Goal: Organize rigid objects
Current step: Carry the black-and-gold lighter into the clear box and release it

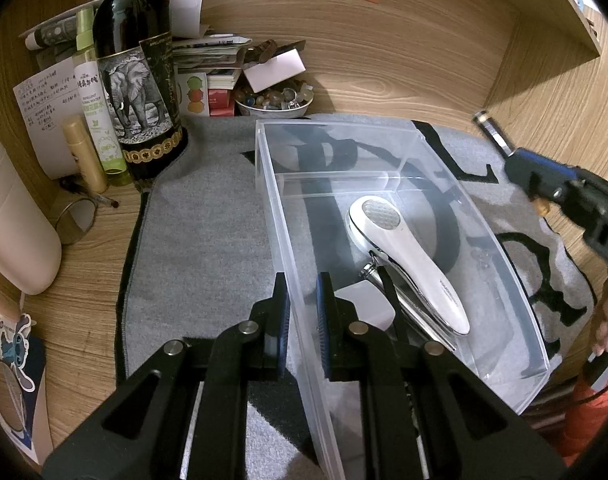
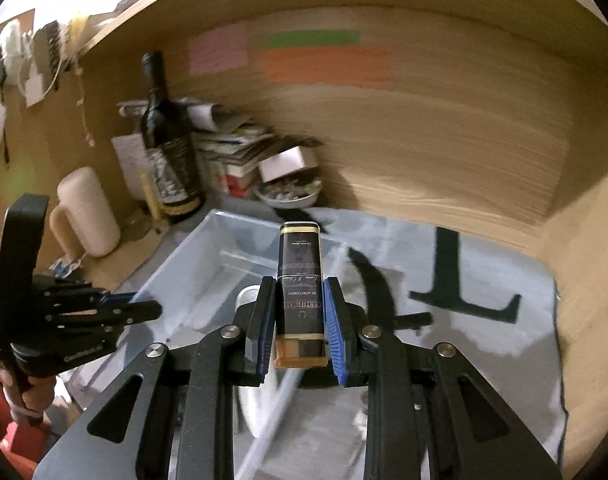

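My left hand-held gripper [image 1: 302,312] straddles wall of clear box [image 1: 400,128], pinching it so box stays put. My right hand-held gripper [image 2: 298,316] squeezes black tin [image 2: 299,268], up over box, ready to drop in.

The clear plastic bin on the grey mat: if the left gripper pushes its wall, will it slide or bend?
The clear plastic bin is thin-walled, so its wall may flex somewhat. It holds only a white handheld device and a few small items, so it is probably light. The grey mat looks fibrous, so it may drag rather than slide freely.
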{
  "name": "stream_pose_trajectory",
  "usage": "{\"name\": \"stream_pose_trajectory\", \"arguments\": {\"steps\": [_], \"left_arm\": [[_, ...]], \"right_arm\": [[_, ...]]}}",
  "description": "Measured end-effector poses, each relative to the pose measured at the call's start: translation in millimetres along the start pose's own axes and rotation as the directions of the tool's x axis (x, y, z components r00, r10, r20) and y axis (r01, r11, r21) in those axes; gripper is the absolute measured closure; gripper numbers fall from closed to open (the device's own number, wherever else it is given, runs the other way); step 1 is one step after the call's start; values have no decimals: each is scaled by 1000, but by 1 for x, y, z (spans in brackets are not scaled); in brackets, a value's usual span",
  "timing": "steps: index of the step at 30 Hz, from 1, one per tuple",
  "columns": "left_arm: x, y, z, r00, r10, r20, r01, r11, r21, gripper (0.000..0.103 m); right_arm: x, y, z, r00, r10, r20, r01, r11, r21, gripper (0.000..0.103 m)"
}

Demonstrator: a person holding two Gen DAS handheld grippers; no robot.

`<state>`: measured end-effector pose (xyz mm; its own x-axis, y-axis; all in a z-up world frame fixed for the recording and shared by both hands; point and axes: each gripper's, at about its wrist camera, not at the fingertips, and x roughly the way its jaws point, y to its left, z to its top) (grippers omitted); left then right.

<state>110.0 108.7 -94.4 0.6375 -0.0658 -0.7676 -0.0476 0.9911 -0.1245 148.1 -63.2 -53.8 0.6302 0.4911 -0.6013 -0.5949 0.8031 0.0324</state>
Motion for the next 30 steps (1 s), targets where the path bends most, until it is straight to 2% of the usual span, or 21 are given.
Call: {"name": "stream_pose_trajectory", "arguments": {"steps": [10,19,24,30], "left_arm": [[0,0,0,1000,-1,0,1,1000,0,91],[0,0,0,1000,0,0,0,1000,0,91],[0,0,0,1000,1,0,-1,1000,1,91],[0,0,0,1000,1,0,-1,1000,0,91]], "right_arm": [[32,27,-9,993,55,-105,-62,996,-63,81],[54,39,-20,972,68,-224,-93,990,-106,81],[52,38,-19,971,69,-230,-93,991,-97,81],[35,27,-12,982,59,-178,-71,996,-60,71]]}}
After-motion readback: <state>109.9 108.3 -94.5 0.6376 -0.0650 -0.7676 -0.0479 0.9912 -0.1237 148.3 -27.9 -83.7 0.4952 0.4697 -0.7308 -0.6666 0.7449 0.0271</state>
